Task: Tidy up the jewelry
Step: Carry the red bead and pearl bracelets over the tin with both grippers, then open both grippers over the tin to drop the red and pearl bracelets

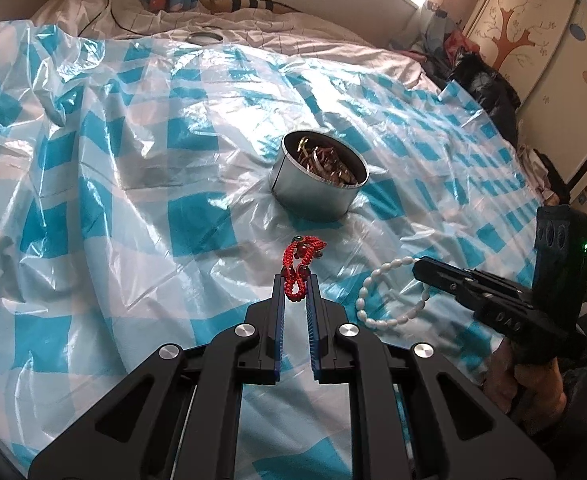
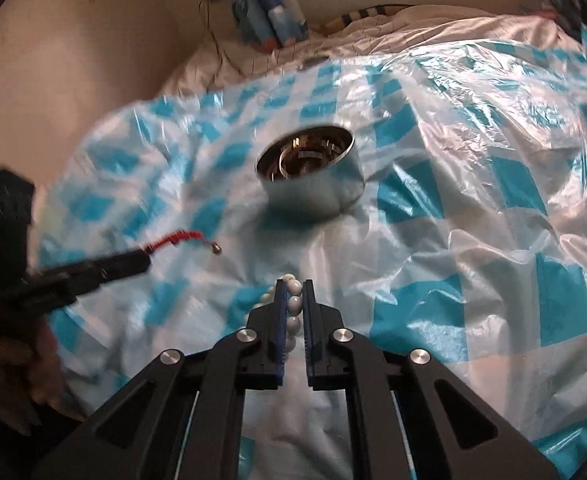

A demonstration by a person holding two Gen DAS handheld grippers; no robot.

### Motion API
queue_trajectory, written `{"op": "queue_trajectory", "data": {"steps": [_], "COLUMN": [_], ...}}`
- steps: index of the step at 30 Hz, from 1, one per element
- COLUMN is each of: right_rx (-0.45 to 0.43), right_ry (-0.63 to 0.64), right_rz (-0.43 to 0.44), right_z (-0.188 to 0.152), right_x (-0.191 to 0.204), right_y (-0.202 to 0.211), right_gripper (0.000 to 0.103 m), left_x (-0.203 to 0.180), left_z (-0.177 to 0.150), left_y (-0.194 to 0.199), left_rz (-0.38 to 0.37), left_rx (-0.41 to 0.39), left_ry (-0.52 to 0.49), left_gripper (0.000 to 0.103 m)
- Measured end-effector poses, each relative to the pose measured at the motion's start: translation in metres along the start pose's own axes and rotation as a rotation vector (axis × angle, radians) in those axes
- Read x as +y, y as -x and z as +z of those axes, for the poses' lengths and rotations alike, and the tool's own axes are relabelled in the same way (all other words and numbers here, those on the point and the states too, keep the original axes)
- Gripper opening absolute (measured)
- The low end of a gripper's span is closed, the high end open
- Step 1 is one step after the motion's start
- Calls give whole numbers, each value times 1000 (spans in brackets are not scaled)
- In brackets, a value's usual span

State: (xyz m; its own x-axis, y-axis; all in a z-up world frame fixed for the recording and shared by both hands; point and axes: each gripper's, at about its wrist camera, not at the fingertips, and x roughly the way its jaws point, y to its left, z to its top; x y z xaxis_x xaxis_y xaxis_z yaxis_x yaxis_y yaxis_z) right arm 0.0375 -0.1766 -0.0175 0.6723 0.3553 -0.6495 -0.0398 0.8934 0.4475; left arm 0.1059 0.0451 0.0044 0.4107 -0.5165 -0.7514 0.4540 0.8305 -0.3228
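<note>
bracelets pinched, tin ahead

we hold one piece in each gripper, and both face the same target. our left gripper (image 1: 295, 280) is nipped on the red cord (image 1: 298, 264), which sticks up and forward past the fingertips with its small beads dangling. our right gripper (image 2: 293, 286) is clamped on the white beads (image 2: 293, 304); in the left view that loop (image 1: 389, 294) hangs from the tips as an open ring, clear of the sheet as far as we can judge. the right view is blurred, so we cannot say more about how the strand sits between the pads.

the tin (image 1: 319, 188) stands upright on the blue-checked sheet (image 1: 113, 160), mouth open, with metal pieces already piled inside. from the left gripper it lies straight ahead and a little right, near; from the right gripper it lies ahead along the fingers too, a bit further off. we judge the left hand the nearer one, so the cord looks likely to go in first.

the drop turns on getting the tips over the rim before letting go, since both pieces are limp and hang below or beyond the pads. the sheet is crinkled and soft, so the tin may tip if nudged.
</note>
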Motion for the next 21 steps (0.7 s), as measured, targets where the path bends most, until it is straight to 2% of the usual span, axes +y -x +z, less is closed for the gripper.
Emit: {"op": "queue_trajectory", "data": {"steps": [4,12,18,21], "right_rx": [-78,-178,-216,-229], "right_ry": [-33,-92,-91,-71], "right_rz": [85,172,186,160], "right_z": [13,56,83,96], "right_x": [1,-12,-11,-11], "right_y": [14,15,7,-1], "right_gripper": [8,8,8,8], "left_x": [-5,-21,-33,-36], "left_z": [11,42,68,80], "left_y": [4,-10,-32,-50], "left_rz": [-27,-63,-84,-105], "left_rx": [-36,-74,-93,-90], "left_ry": [4,6,10,28], "left_gripper": [9,10,9,9]}}
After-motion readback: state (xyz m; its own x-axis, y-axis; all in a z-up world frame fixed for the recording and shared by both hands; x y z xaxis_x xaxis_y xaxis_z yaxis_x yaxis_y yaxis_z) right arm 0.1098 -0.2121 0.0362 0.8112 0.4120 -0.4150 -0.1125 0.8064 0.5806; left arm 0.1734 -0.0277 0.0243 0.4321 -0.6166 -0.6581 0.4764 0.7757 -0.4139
